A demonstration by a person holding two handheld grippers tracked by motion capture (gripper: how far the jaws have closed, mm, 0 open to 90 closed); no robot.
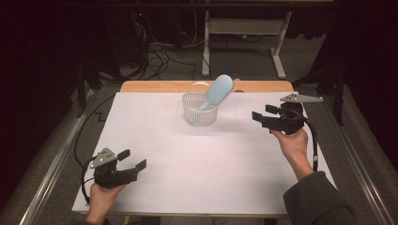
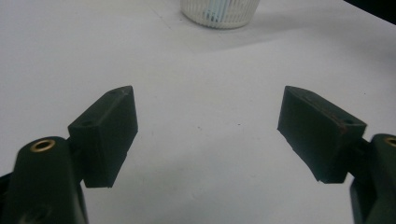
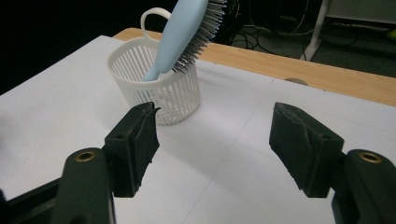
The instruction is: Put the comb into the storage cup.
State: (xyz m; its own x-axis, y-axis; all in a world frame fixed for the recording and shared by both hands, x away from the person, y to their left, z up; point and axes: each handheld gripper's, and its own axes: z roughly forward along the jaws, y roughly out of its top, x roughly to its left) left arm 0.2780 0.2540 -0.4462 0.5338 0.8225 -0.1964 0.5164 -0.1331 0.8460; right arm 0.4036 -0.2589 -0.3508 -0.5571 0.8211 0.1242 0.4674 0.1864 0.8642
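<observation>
A light blue hairbrush (image 1: 217,91) (image 3: 183,35) stands handle down in a small white slatted basket (image 1: 200,110) (image 3: 161,88) at the back middle of the white table cover (image 1: 197,154). Its bristled head leans out over the basket's right rim. My right gripper (image 1: 261,112) (image 3: 212,140) hovers to the right of the basket, jaws open and empty, pointing toward it. My left gripper (image 1: 131,159) (image 2: 208,128) rests near the front left corner, open with nothing between its fingers. The basket's base (image 2: 219,11) shows far off at the top of the left gripper view.
The wooden table edge (image 1: 155,86) (image 3: 299,70) runs behind the white cover. Beyond it lie floor cables (image 1: 162,56) and a white desk frame (image 1: 244,33). Metal rails flank the table on both sides.
</observation>
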